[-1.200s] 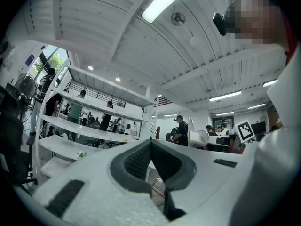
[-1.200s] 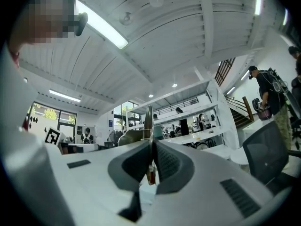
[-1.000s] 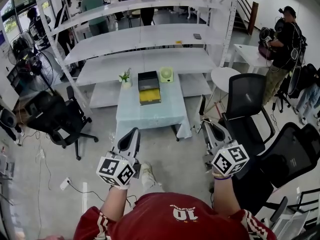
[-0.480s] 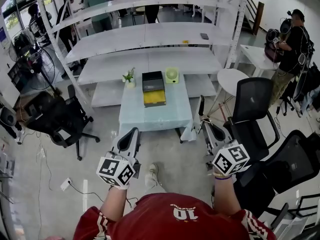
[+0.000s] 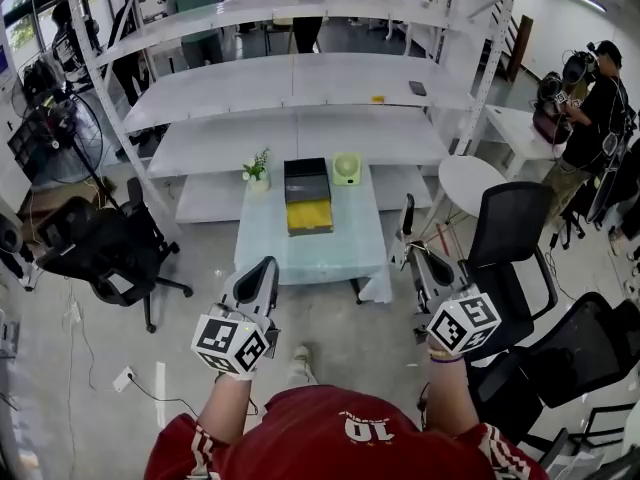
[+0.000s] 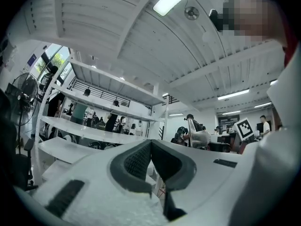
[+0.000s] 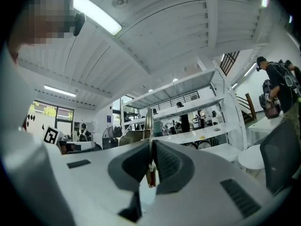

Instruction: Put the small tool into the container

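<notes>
Pinching the small tool (image 7: 148, 119), the right gripper (image 7: 150, 150) has its jaws pressed onto it. In the right gripper view a thin metal shaft sticks out past the tips and a reddish bit sits between the pads. The left gripper (image 6: 150, 147) has its jaws pressed together at the tips, with nothing between them, and it touches nothing. In the head view both grippers are held out over the floor (image 5: 340, 328), apart from each other and short of the furniture ahead. White shelving (image 5: 300, 78) runs across the back, with a pale blue table (image 5: 310, 253) in front of it. One black office chair stands at the left (image 5: 100, 253) and another at the right (image 5: 510, 218). The container (image 5: 306, 171), a black bin with yellow inside, sits on the far half of the table, well apart from the tool. A small green fan (image 5: 347, 168) stands just right of it and a potted plant (image 5: 256, 168) just left. As for writing, the red shirt (image 5: 330, 438) carries the number 10, and each marker cube (image 5: 232, 343) bears black-and-white squares. Only the head view shows the table and the container, and only the right gripper view shows the grip on the tool. Both gripper views look level at shelving, ceiling lights and distant people.
</notes>
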Action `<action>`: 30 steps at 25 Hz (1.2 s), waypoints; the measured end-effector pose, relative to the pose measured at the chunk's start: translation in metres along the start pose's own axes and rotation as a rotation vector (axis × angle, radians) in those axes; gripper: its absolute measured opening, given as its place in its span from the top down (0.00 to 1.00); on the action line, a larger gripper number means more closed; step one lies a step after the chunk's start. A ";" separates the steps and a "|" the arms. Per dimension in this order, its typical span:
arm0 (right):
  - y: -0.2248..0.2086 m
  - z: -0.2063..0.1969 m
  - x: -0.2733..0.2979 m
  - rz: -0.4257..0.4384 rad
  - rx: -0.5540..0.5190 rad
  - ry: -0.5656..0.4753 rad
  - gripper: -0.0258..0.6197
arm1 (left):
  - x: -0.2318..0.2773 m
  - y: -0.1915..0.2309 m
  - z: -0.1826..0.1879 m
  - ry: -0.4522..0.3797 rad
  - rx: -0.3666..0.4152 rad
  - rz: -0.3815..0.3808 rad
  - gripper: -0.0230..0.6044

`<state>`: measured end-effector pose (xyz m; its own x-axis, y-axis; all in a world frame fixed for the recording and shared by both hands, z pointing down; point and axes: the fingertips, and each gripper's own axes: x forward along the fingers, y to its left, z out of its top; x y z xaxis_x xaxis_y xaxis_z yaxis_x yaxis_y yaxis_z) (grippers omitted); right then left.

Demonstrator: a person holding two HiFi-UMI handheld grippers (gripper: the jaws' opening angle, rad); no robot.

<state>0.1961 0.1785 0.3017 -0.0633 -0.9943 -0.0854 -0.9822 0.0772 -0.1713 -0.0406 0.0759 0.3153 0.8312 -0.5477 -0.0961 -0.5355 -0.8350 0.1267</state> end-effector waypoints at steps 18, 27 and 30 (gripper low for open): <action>-0.005 0.029 0.153 -0.039 -0.053 0.024 0.95 | 0.100 0.131 0.033 -0.018 -0.026 -0.041 0.96; 0.003 0.021 0.228 -0.047 -0.058 0.025 0.95 | 0.136 0.190 0.031 0.006 -0.004 -0.095 0.96; 0.006 0.014 0.248 -0.047 -0.059 0.031 0.95 | 0.144 0.209 0.028 0.008 -0.013 -0.101 0.96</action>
<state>0.1767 -0.0661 0.2655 -0.0217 -0.9986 -0.0478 -0.9928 0.0271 -0.1163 -0.0370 -0.1787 0.3003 0.8820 -0.4603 -0.1007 -0.4471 -0.8850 0.1298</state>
